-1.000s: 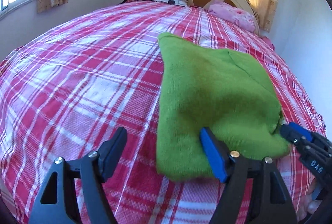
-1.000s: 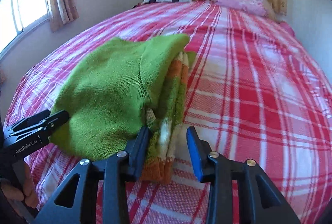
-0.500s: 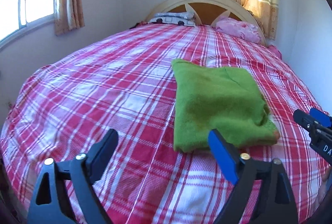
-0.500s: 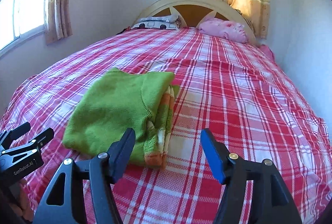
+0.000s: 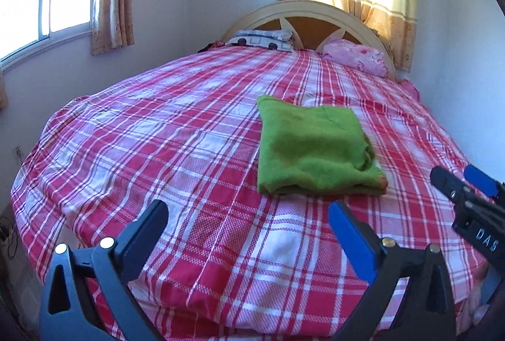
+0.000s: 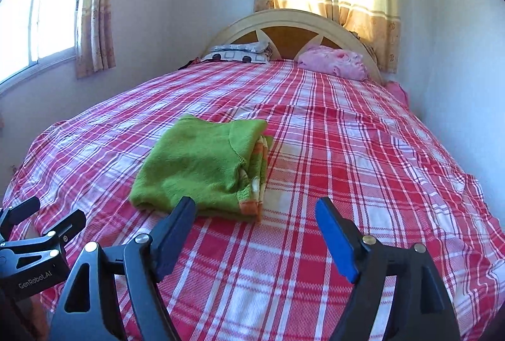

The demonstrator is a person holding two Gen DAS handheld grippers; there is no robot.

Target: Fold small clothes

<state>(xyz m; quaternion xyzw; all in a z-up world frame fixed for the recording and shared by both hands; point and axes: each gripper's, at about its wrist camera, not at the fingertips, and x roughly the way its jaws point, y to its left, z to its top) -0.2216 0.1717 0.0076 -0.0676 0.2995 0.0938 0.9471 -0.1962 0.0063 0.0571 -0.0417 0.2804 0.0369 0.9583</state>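
A small green knit garment (image 5: 312, 148) lies folded in a flat rectangle on the red plaid bed (image 5: 157, 135). In the right wrist view the garment (image 6: 202, 167) shows orange and white striped edges on its right side. My left gripper (image 5: 247, 216) is open and empty, held back above the bed's near edge, apart from the garment. My right gripper (image 6: 255, 214) is open and empty, also drawn back from the garment. Each gripper shows at the edge of the other's view.
A patterned pillow (image 5: 262, 39) and a pink pillow (image 5: 356, 58) lie by the curved headboard (image 5: 312, 22). Walls close in on the bed's right and left sides. Curtained windows are at the left and behind the headboard.
Both grippers have pulled back and up from the garment, which now lies folded and untouched on the bed. The right gripper's jaws opened wider.
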